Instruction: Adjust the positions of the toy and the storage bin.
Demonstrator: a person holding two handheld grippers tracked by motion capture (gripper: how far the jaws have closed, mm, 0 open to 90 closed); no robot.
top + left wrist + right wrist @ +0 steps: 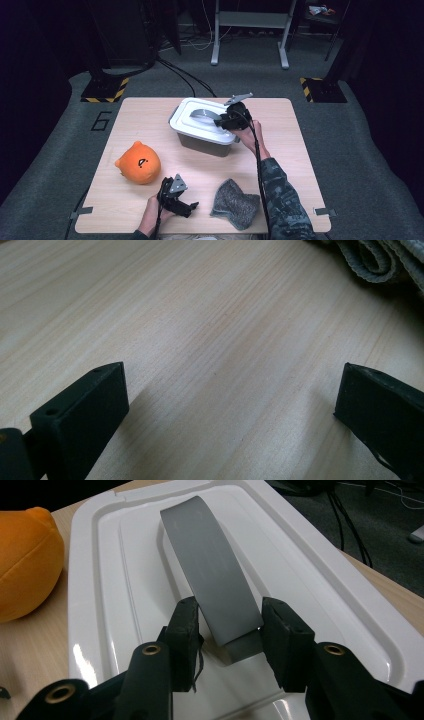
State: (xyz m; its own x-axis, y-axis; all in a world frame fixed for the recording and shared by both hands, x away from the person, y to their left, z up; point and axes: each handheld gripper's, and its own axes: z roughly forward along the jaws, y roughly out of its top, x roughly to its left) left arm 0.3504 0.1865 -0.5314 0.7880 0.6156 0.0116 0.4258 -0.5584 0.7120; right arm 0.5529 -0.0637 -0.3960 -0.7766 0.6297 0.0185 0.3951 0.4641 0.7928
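Observation:
A grey tub with a white lid stands at the middle back of the wooden table. An arched grey handle crosses the lid. My right gripper reaches in from the tub's right side. In the right gripper view its jaws sit on both edges of the grey handle near its lower end, pads touching it, over the white lid. My left gripper rests near the table's front edge. Seen in the left gripper view, my left gripper stands wide open over bare wood.
An orange plush toy lies at the left of the table, and shows in the right gripper view beside the lid. A crumpled grey cloth lies front right of my left gripper; its edge is at that view's top right.

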